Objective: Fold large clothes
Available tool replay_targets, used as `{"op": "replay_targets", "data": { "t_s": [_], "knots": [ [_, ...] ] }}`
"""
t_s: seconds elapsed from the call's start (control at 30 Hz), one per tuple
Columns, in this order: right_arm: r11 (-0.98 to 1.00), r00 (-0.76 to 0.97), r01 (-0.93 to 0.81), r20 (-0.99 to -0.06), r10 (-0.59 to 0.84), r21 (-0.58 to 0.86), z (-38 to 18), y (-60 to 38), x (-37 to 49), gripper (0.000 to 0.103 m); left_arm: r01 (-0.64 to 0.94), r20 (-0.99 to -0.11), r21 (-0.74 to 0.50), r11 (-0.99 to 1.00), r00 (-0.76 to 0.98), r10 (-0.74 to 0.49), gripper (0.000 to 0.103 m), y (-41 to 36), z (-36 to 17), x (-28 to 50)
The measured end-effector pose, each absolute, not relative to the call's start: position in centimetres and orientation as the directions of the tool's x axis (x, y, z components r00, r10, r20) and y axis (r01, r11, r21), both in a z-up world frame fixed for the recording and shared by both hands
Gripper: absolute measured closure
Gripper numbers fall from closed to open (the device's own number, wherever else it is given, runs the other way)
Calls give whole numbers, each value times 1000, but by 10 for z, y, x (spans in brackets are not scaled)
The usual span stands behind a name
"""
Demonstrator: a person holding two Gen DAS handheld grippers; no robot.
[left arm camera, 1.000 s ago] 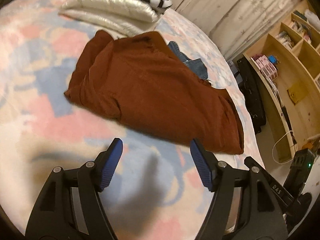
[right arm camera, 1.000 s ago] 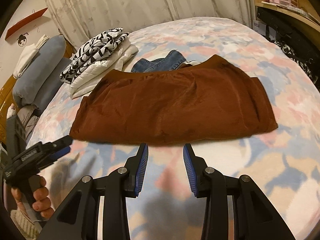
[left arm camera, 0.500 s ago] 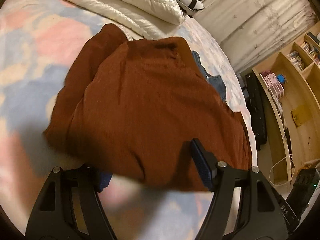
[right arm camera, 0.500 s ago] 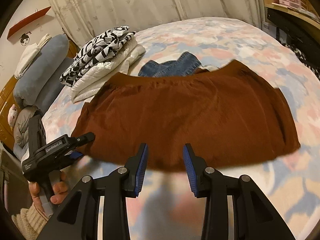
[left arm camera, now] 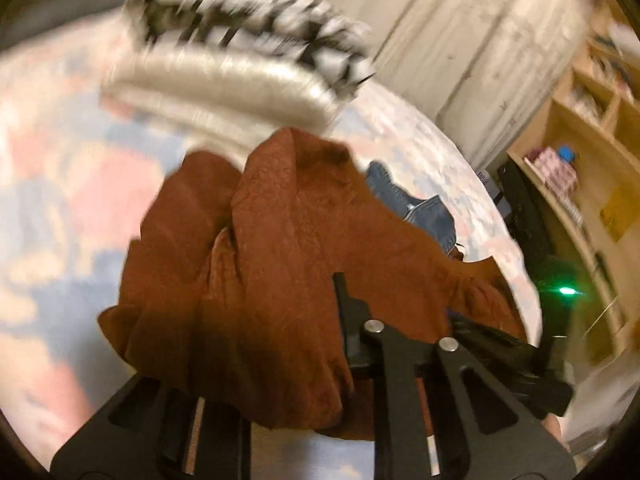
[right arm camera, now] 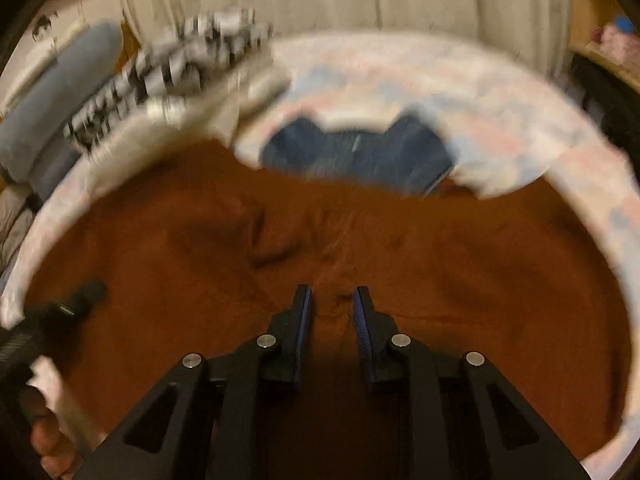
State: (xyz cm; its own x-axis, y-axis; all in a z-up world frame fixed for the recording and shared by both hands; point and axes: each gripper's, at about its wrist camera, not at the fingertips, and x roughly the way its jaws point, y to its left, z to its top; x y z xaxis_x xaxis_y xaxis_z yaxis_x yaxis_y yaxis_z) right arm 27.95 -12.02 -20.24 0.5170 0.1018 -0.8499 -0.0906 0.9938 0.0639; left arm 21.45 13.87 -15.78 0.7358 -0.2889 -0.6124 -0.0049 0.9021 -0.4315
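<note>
A rust-brown garment lies bunched on the patterned bed. In the left wrist view it is draped over my left gripper; only the right finger shows, the left one is hidden under cloth. In the right wrist view the garment fills the lower frame. My right gripper sits over its near edge, jaws a small gap apart with cloth between the blue pads. The left gripper also shows in the right wrist view at the left edge.
A folded stack of white and black-and-white clothes lies at the far side of the bed, and blue jeans lie behind the brown garment. Wooden shelves stand to the right. Curtains hang behind the bed.
Both grippers have moved forward onto the brown garment. The cloth has bunched and now covers the left gripper's fingers. The views are motion-blurred.
</note>
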Motion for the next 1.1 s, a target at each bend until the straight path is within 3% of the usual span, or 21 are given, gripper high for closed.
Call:
{"op": "replay_targets", "data": {
  "t_s": [0.13, 0.27, 0.67, 0.93, 1.1],
  "knots": [
    [994, 543, -110, -836, 77, 21, -211, -114, 289, 81, 76, -549, -281, 957, 805, -225, 92, 99, -123, 200],
    [991, 547, -110, -828, 122, 74, -217, -122, 297, 81, 148, -497, -162, 976, 842, -210, 92, 65, -92, 179],
    [952, 512, -83, -807, 295, 295, -201, -187, 286, 81, 266, -499, 47, 963, 841, -208, 92, -28, -42, 170],
    [950, 690, 208, -724, 27, 234, -143, -344, 211, 81, 416, -501, 146, 898, 813, -295, 92, -153, -41, 154],
    [904, 715, 361, -690, -112, 227, -132, -419, 169, 81, 534, -556, 220, 816, 756, -344, 92, -247, -82, 142]
  ]
}}
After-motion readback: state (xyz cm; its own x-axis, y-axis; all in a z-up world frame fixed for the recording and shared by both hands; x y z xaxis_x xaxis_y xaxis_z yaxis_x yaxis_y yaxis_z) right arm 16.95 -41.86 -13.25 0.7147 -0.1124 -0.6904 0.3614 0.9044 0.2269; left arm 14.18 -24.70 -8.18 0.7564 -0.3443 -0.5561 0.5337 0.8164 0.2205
